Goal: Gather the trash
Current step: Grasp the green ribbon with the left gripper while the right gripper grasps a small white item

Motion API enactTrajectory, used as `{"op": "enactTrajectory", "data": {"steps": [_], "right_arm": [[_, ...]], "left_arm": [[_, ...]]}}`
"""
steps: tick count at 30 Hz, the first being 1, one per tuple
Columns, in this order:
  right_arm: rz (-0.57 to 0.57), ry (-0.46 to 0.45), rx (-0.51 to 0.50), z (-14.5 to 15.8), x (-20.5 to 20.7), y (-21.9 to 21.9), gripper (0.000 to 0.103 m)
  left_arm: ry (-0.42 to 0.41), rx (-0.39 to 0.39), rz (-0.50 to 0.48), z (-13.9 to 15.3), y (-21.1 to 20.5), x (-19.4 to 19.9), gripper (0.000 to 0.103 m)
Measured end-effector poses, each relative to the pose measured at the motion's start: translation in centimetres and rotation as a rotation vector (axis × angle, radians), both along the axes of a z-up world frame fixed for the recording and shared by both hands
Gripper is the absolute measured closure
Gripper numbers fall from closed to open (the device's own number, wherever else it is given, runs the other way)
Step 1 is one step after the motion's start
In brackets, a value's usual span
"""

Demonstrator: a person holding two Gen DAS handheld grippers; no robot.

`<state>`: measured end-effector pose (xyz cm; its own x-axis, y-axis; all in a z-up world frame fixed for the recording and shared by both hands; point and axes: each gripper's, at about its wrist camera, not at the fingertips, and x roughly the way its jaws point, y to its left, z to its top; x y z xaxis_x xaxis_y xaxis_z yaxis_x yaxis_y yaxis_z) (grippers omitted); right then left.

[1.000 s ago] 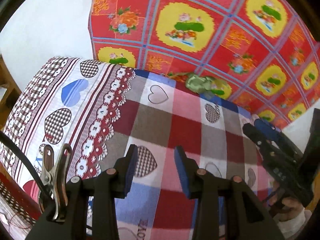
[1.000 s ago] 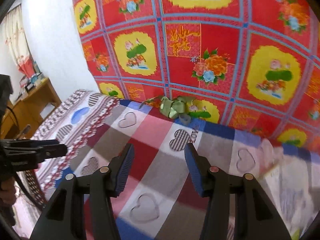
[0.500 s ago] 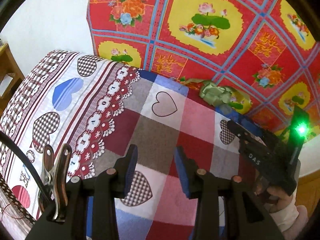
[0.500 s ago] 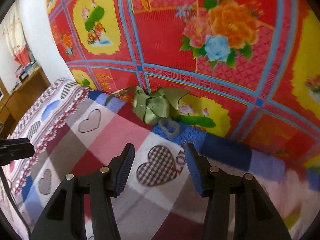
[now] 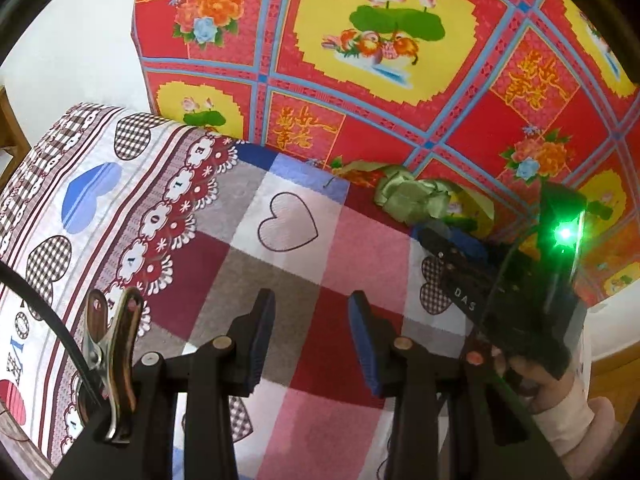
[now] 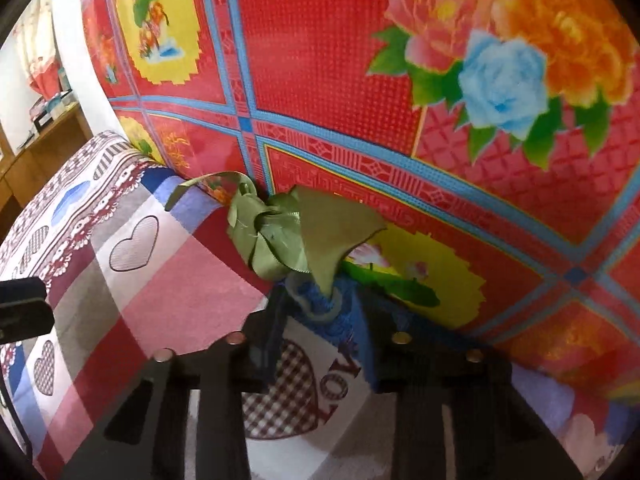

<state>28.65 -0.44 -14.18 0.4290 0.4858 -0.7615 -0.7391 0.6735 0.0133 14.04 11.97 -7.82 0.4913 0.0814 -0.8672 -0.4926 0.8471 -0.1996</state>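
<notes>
A crumpled green ribbon (image 6: 288, 236) lies where the heart-print bed sheet (image 6: 192, 292) meets the red floral cloth (image 6: 320, 60). A pale ring-shaped piece (image 6: 320, 314) hangs at its lower end. My right gripper (image 6: 318, 304) is open, its blue-padded fingers on either side of that ring, just below the ribbon. In the left wrist view the same ribbon (image 5: 412, 198) shows at the far edge of the bed, with the right gripper (image 5: 448, 240) reaching up to it. Nothing sits between the fingers of my open left gripper (image 5: 312, 320), which hovers over the checked sheet (image 5: 280, 264).
The red floral cloth (image 5: 360, 80) rises like a wall behind the bed. Wooden furniture (image 6: 44, 148) stands off the bed's left end beside a white wall (image 5: 80, 40). A person's hand in a pale sleeve (image 5: 560, 404) holds the right gripper.
My right gripper has moved forward across the bed until its fingers flank the ribbon's lower end. The left gripper has edged forward; both stay open.
</notes>
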Motion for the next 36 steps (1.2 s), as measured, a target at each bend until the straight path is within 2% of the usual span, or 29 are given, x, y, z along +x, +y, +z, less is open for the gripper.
{"op": "enactTrajectory", "data": {"steps": [1,3,8,16,18,23,29,36], "right_arm": [[0.010,0.001,0.004,0.0,0.0,0.1,0.080],[0.023,-0.001,0.008,0.0,0.0,0.0,0.095],[0.019,-0.003,0.031,0.8,-1.3,-1.7,0.095],[-0.015,0.067,0.051,1.8,-4.9,-6.3,0.095],[-0.013,0.073,0.049,1.9,-5.8,-7.1,0.095],[-0.032,0.095,0.057,1.8,-7.0,-9.3,0.095],[-0.045,0.106,0.070,1.3,-7.0,-10.4,0.095],[-0.071,0.152,0.065,-0.1,-6.9,-11.3,0.095]], "left_arm": [[-0.004,-0.003,0.000,0.0,0.0,0.3,0.063],[-0.009,-0.005,-0.007,0.0,-0.1,0.7,0.063],[-0.008,0.005,-0.040,-0.3,-0.9,2.5,0.063],[-0.005,0.029,-0.120,-1.0,-2.8,6.6,0.056],[-0.007,0.041,-0.150,-1.2,-3.3,7.6,0.051],[-0.039,0.048,-0.180,-1.7,-3.9,9.9,0.048],[-0.053,0.067,-0.188,-3.1,-4.7,12.0,0.046],[-0.061,0.066,-0.137,-4.8,-4.0,14.4,0.046]]}}
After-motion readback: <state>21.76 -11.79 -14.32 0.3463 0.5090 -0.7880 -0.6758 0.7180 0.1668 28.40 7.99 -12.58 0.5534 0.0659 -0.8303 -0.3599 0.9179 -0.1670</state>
